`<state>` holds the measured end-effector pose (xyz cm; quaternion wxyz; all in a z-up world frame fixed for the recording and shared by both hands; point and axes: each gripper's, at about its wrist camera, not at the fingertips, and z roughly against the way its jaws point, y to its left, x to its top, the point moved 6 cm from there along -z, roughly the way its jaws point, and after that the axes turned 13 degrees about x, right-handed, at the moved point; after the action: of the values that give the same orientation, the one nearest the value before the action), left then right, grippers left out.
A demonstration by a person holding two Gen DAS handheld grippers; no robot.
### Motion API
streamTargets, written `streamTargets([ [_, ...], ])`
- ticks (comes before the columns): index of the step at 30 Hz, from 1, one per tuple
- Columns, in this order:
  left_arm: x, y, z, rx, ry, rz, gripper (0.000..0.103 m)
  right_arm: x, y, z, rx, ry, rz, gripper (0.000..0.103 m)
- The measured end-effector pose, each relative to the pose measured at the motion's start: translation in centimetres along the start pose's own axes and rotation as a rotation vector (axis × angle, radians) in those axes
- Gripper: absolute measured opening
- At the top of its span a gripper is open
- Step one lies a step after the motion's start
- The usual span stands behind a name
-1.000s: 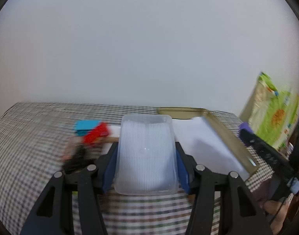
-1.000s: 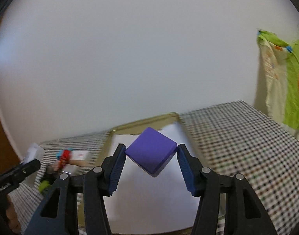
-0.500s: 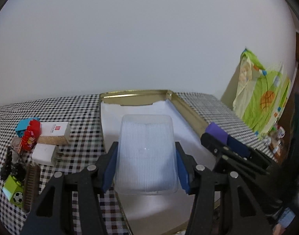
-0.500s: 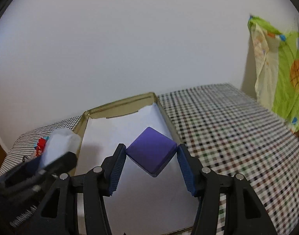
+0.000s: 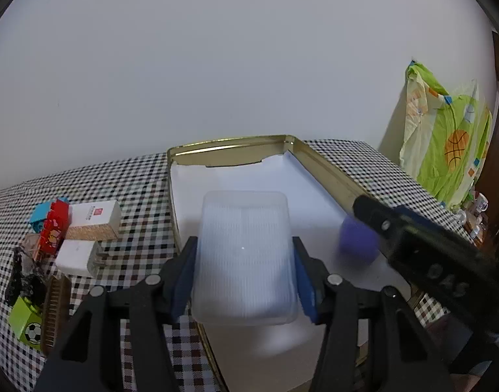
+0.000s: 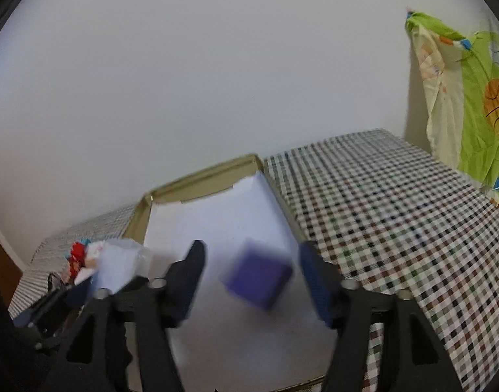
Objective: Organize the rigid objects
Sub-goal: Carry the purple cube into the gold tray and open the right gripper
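My left gripper is shut on a clear plastic box and holds it over the near part of the gold tray, which has a white liner. My right gripper is open. The purple cube is blurred between its fingers, free of both pads, over the tray liner. In the left wrist view the cube shows beside the right gripper's black body. In the right wrist view the clear box shows at the left.
Left of the tray on the checked cloth lie a white box, a smaller white block, red and blue bricks, a green football block, a brush and black items. A green printed bag hangs at right.
My right gripper has opened and let go of the purple cube, which is dropping toward the tray liner. My left gripper with the clear box has moved further over the tray.
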<state>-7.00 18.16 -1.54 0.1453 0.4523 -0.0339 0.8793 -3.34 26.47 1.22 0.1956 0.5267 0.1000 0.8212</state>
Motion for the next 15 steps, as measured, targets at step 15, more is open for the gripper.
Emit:
streamTargets([
  [15, 1.1, 1.8, 1.3, 0.086, -0.081, 0.031, 0.071, 1.5, -0.7, 1.2, -0.035, -0.099, -0.014, 0.080],
])
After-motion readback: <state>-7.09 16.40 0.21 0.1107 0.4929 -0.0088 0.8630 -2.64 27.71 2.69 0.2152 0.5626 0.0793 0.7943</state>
